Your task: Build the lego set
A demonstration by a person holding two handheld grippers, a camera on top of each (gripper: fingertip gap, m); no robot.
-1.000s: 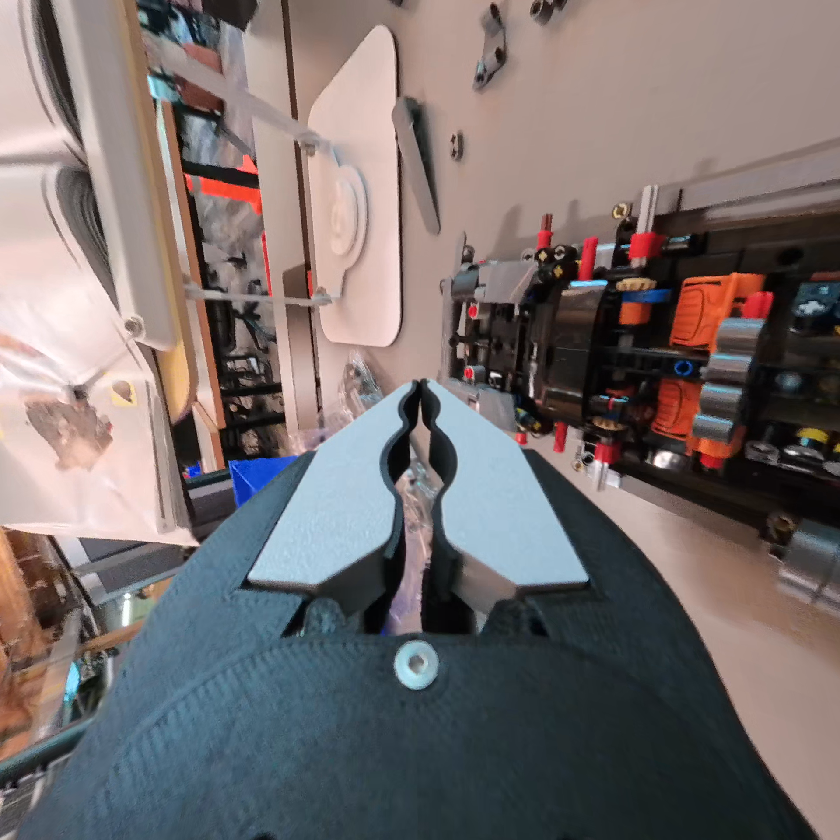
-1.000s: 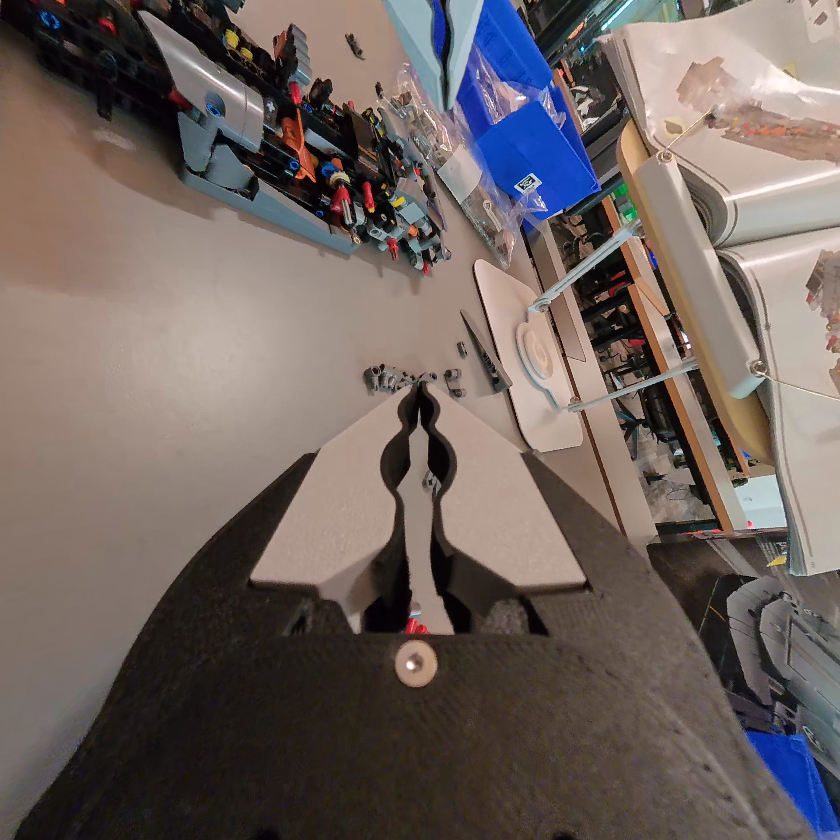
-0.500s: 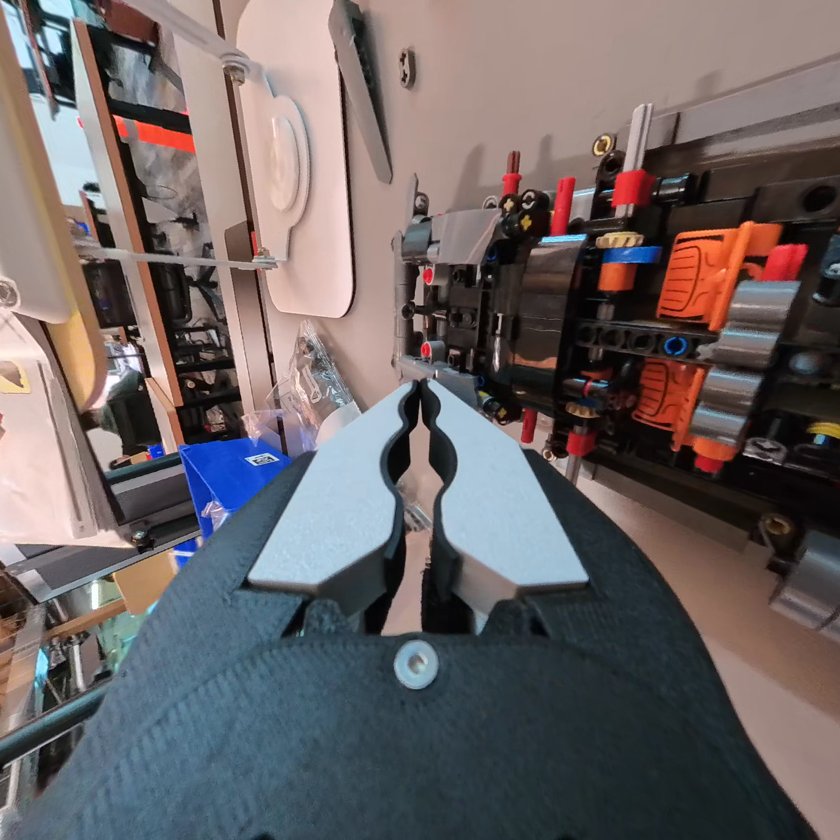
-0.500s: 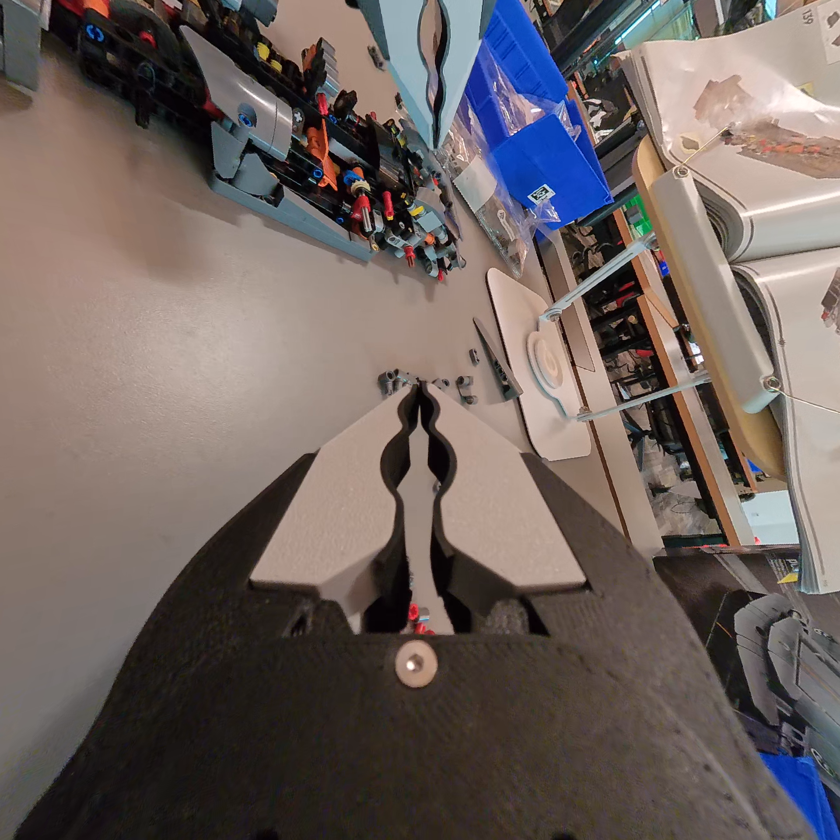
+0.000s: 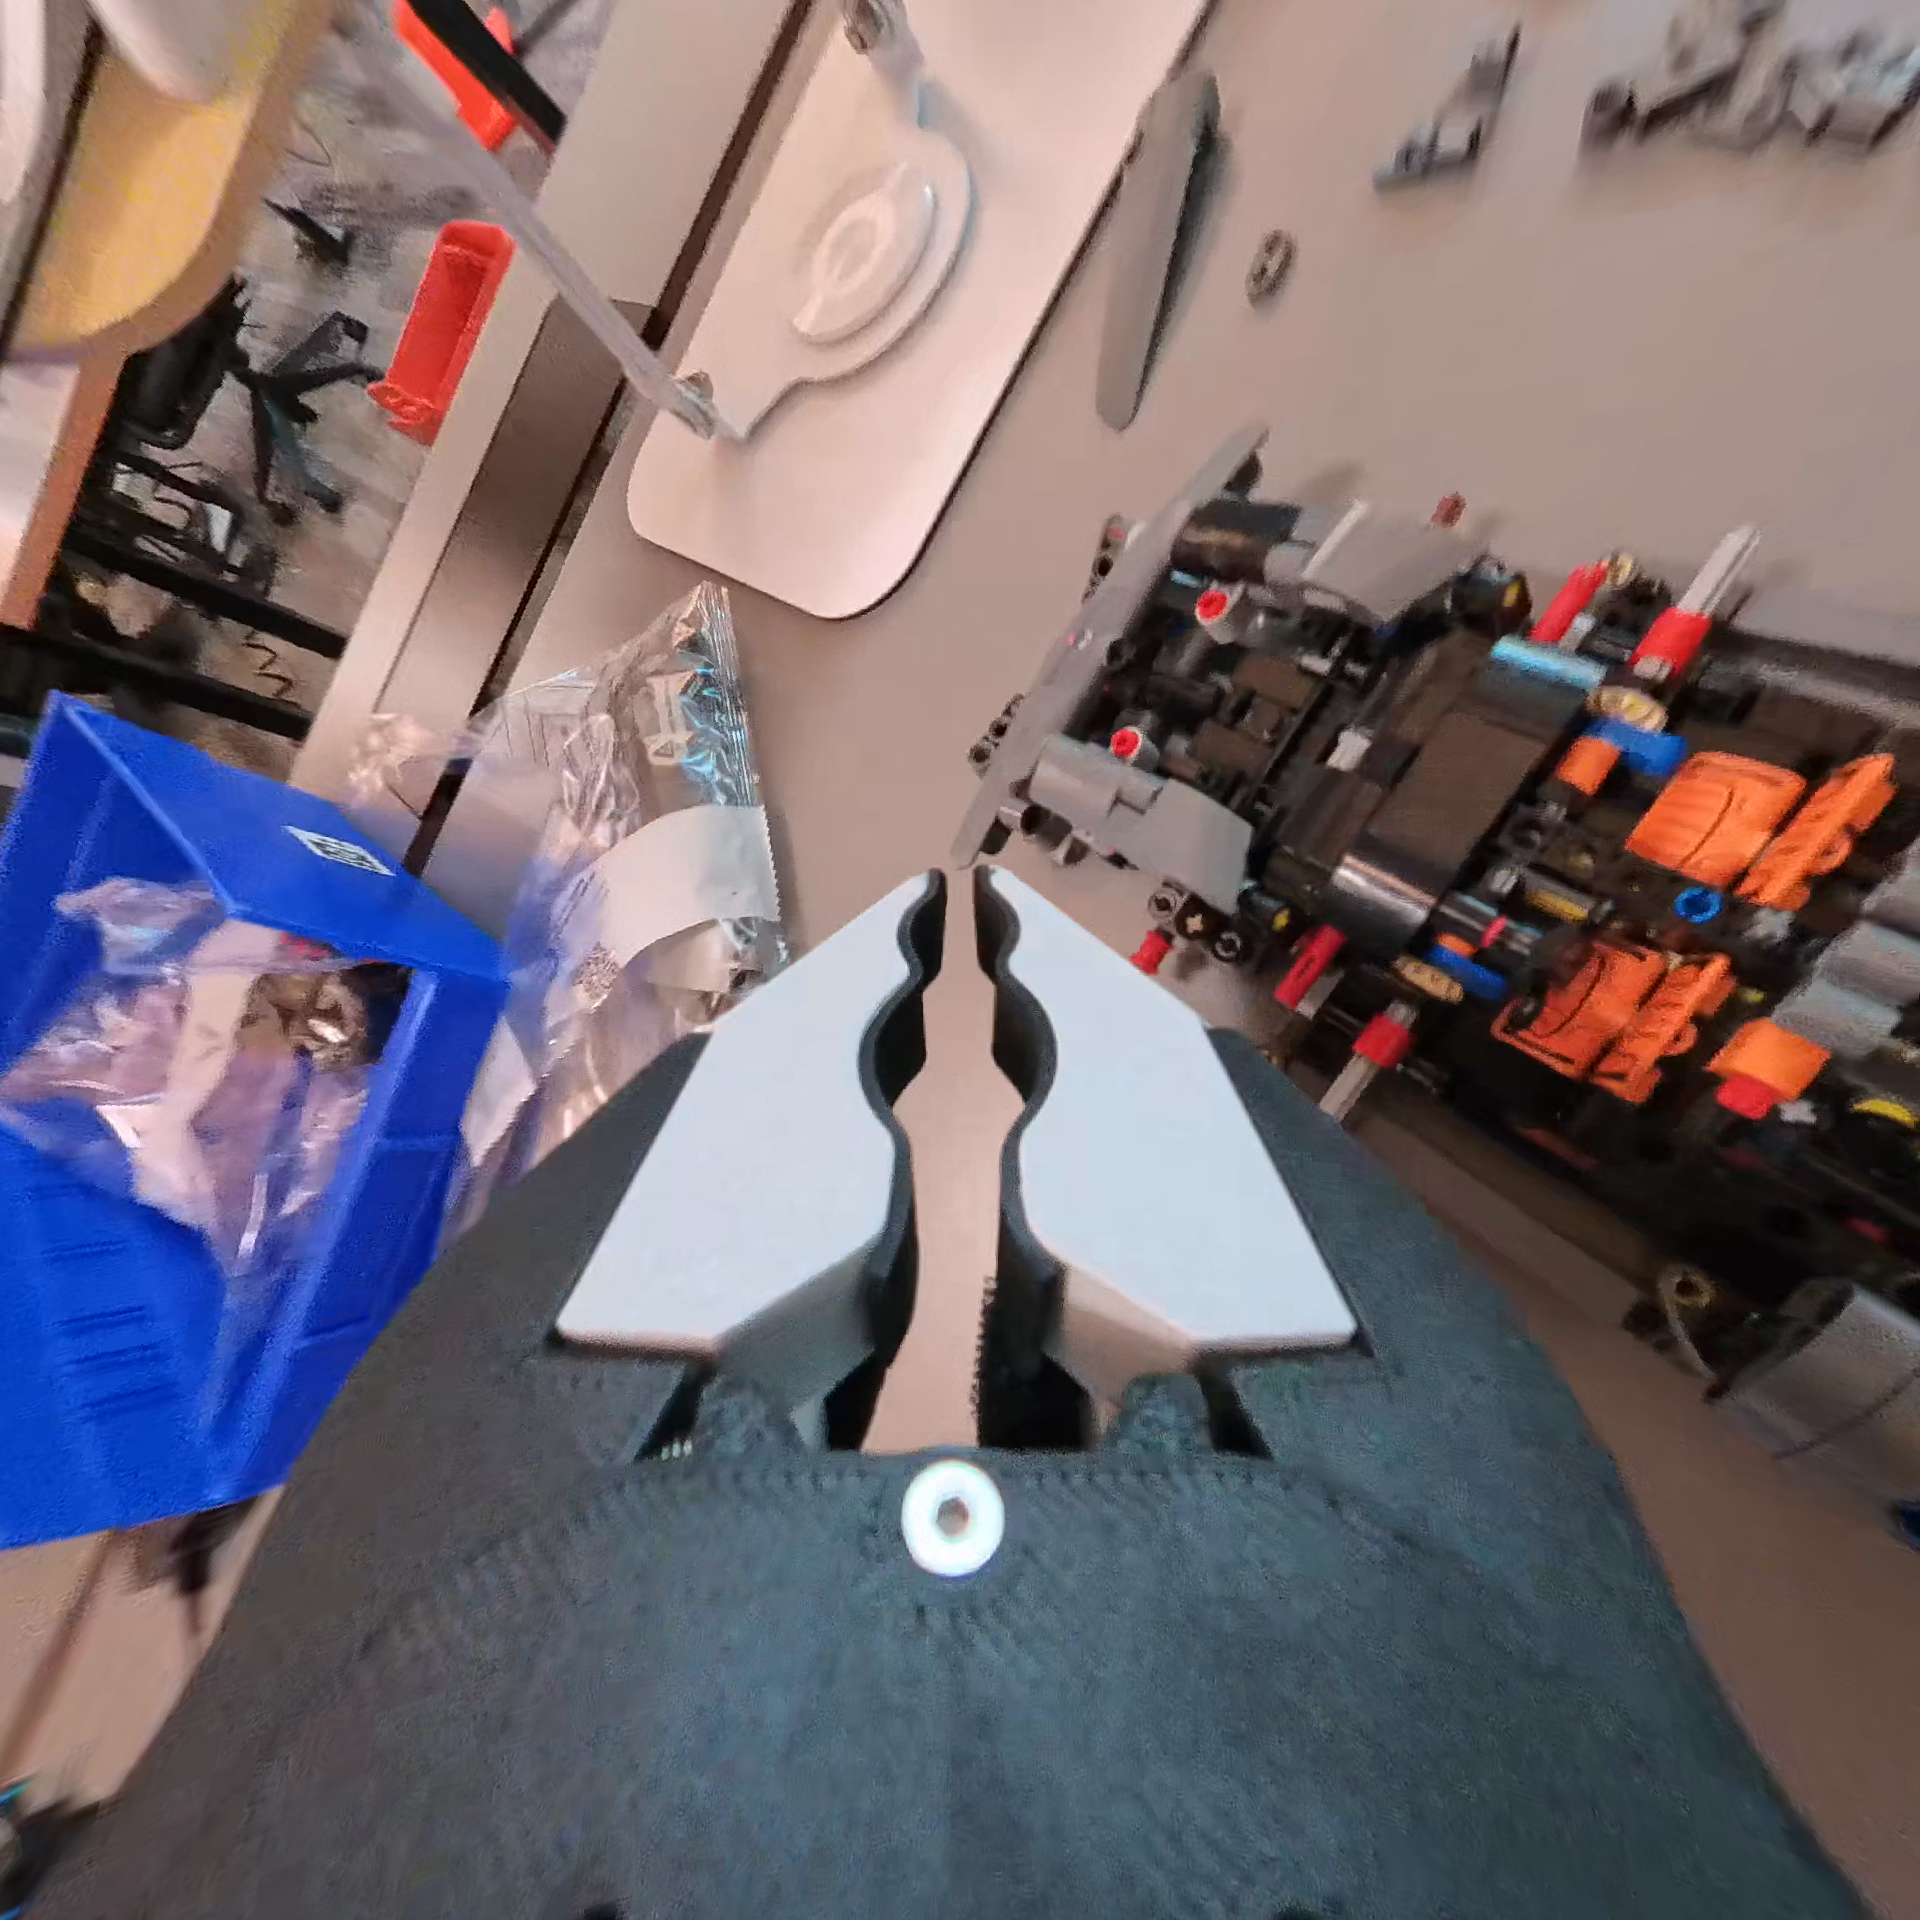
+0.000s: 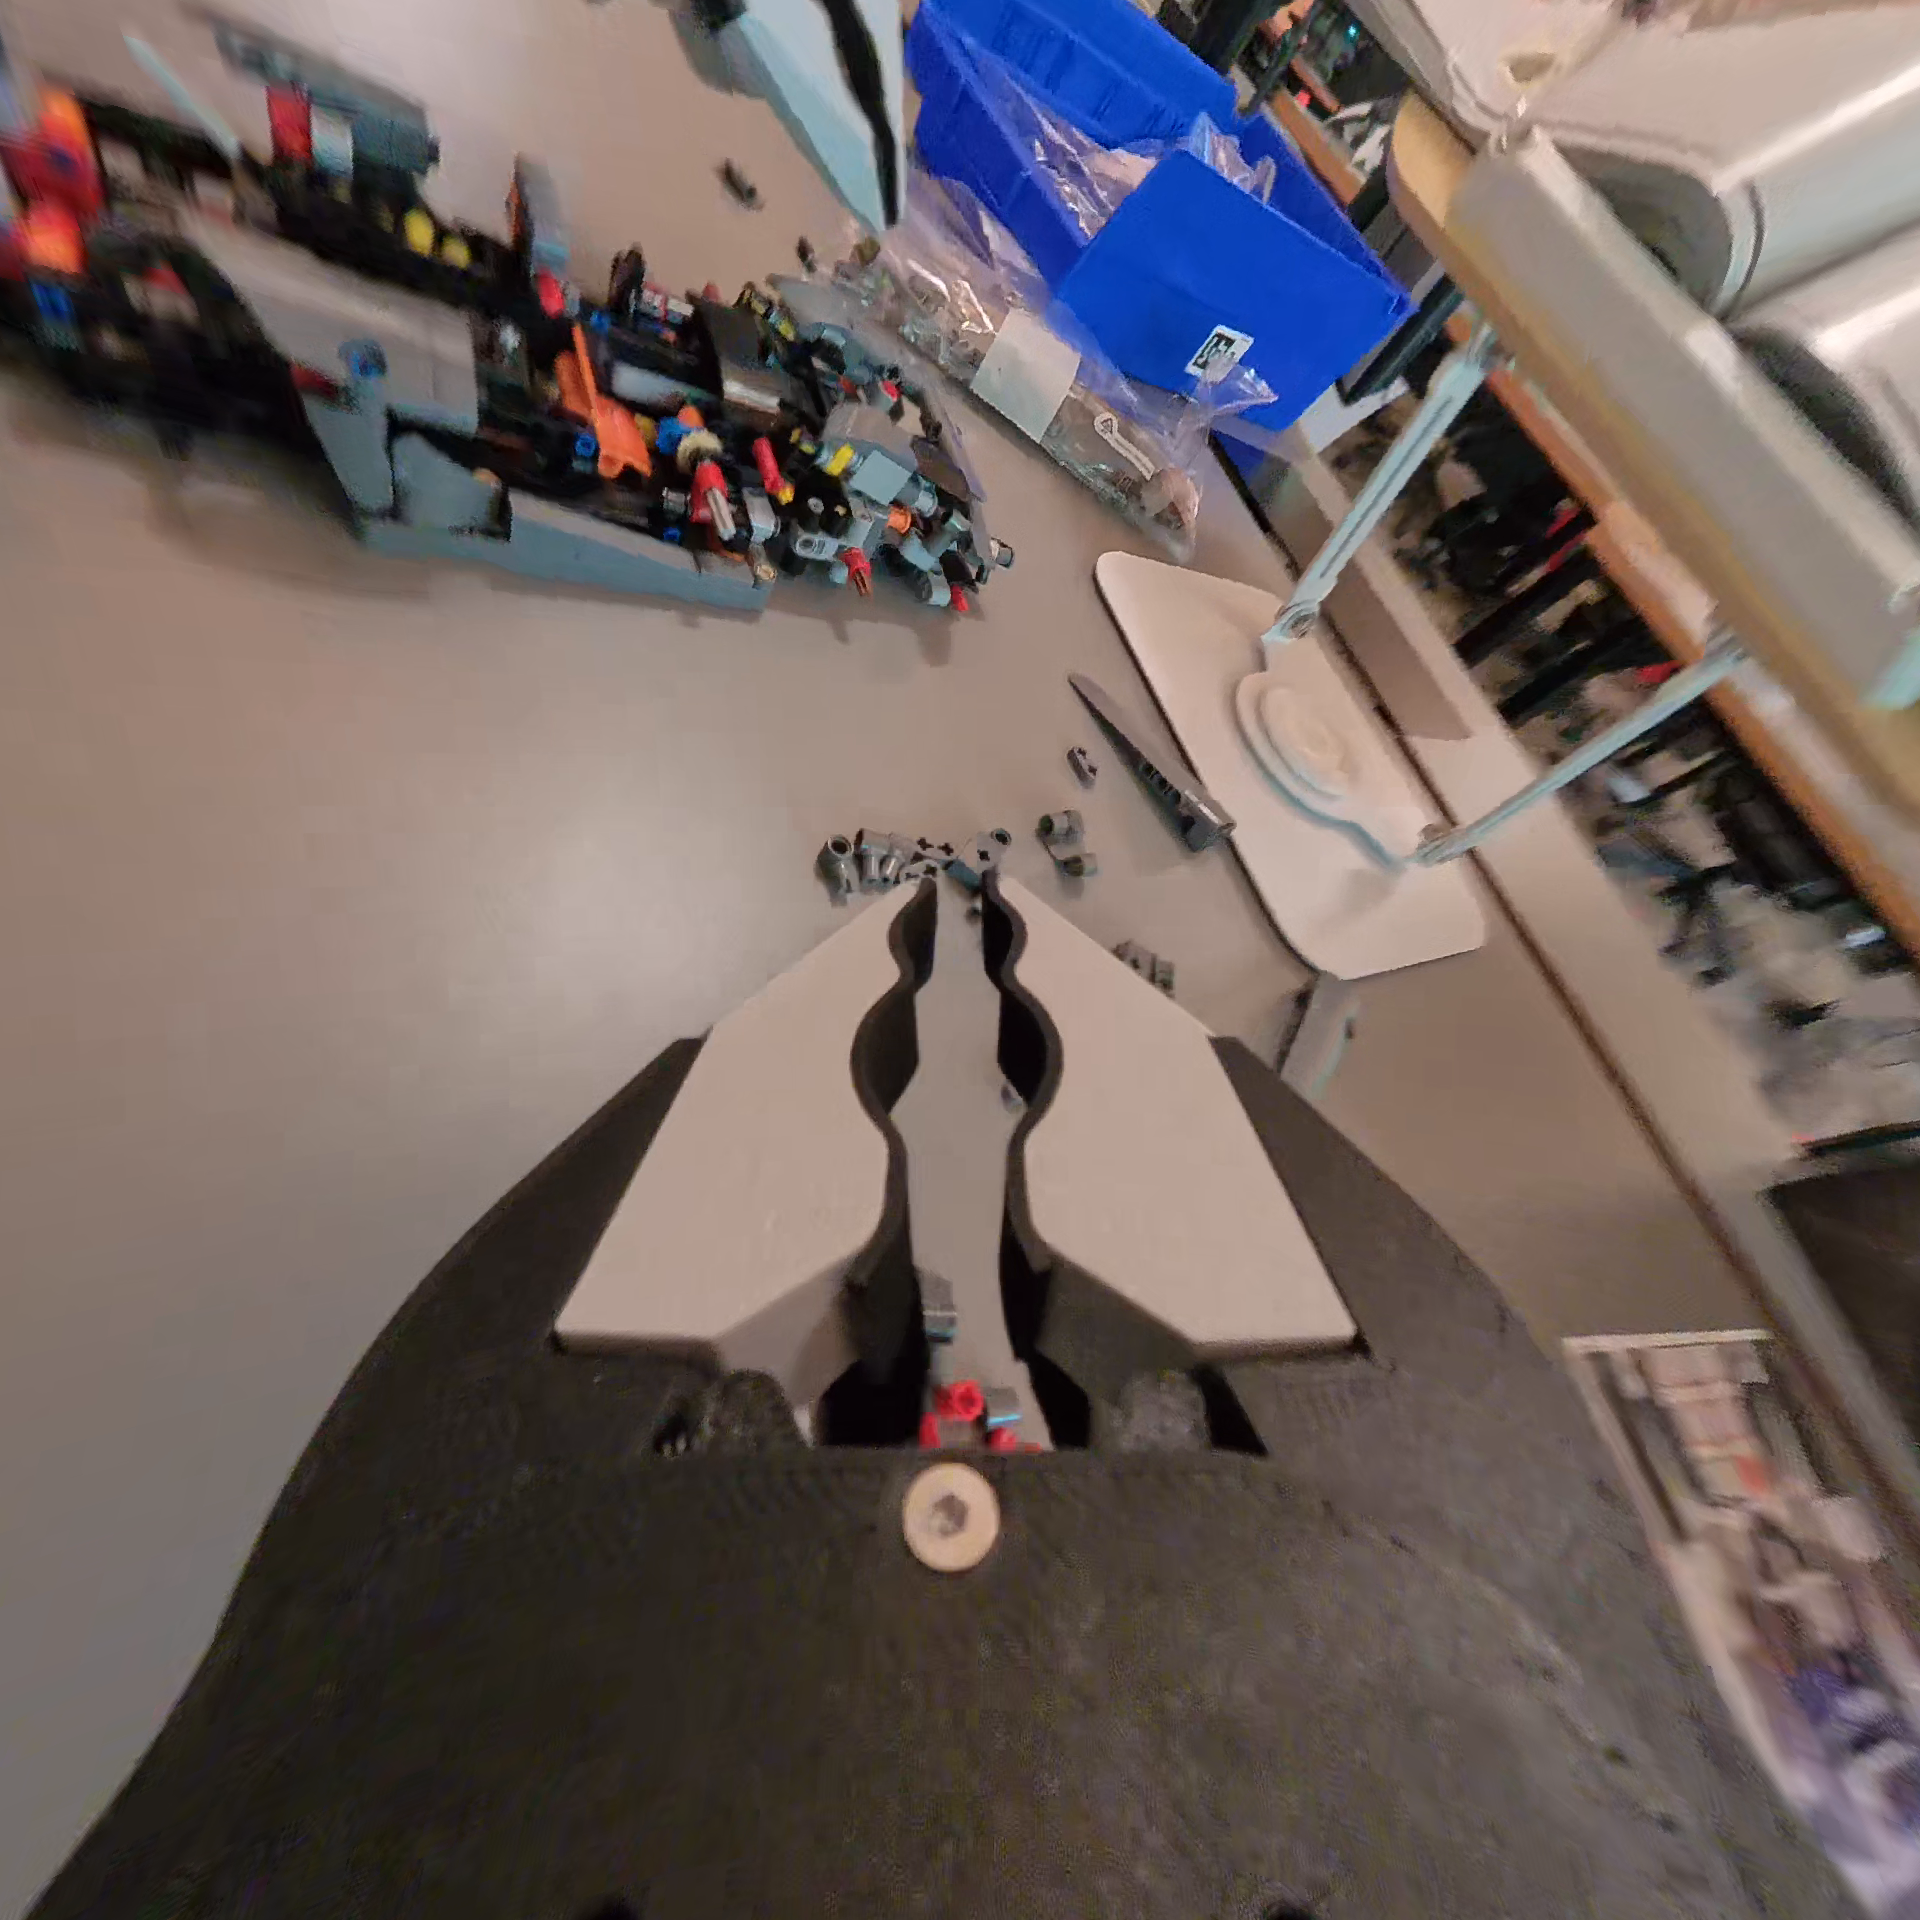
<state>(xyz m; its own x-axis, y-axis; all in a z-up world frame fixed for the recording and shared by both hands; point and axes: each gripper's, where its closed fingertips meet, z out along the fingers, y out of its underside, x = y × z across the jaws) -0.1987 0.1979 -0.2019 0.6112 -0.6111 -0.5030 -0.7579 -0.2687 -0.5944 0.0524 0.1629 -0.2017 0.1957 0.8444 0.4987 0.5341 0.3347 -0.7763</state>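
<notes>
Hovering with both tongs barely parted and holding nothing: left gripper (image 5: 958,883) just short of the grey corner of the brick model (image 5: 1455,831), clear bags (image 5: 623,821) and blue bin (image 5: 208,1091) at its left. Pointing right gripper (image 6: 958,889) at loose grey pins (image 6: 883,857) on the table (image 6: 312,935), dark tips appearing to sit just above them. Risking, at so narrow a gap, nudging pins aside or clipping the model's corner; judging only.
</notes>
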